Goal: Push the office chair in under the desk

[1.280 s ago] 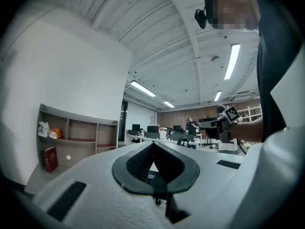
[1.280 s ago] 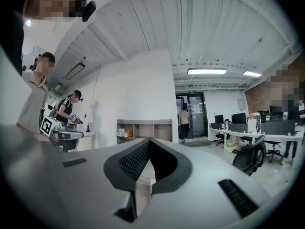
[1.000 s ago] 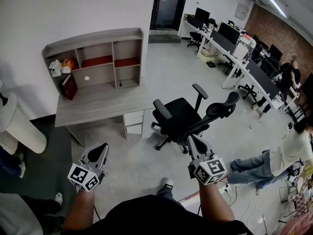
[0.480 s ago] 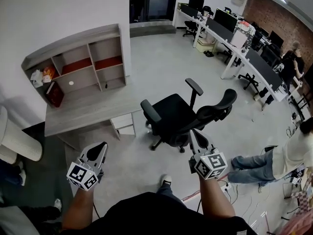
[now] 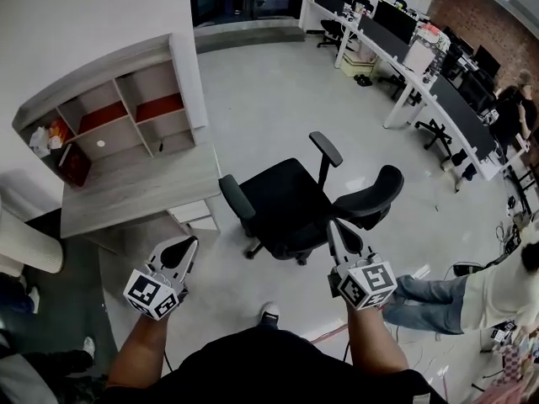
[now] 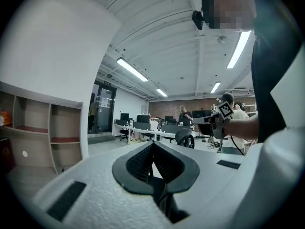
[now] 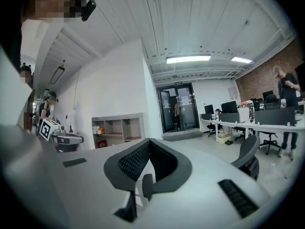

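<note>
A black office chair (image 5: 286,204) stands on the grey floor, turned with its backrest (image 5: 370,199) toward me and its seat toward the grey desk (image 5: 135,190) with a shelf unit (image 5: 109,112) at the left. My right gripper (image 5: 333,225) is shut and empty, its tip just beside the backrest, which shows at the right in the right gripper view as the chair back (image 7: 248,157). My left gripper (image 5: 187,244) is shut and empty over the bare floor, left of the chair. The left gripper view shows its shut jaws and the chair's headrest (image 6: 185,137) beyond.
Long white desks with monitors (image 5: 438,99) run along the back right, with other chairs (image 5: 434,133). A person sits on the floor (image 5: 472,297) at the right and another person (image 5: 514,112) stands by the desks. Cables (image 5: 324,331) lie near my feet. A white cylinder (image 5: 25,247) stands left.
I have walked toward the chair. Both grippers have come closer to it, and the desk and chair have slid left and nearer in the head view. Both stay shut.
</note>
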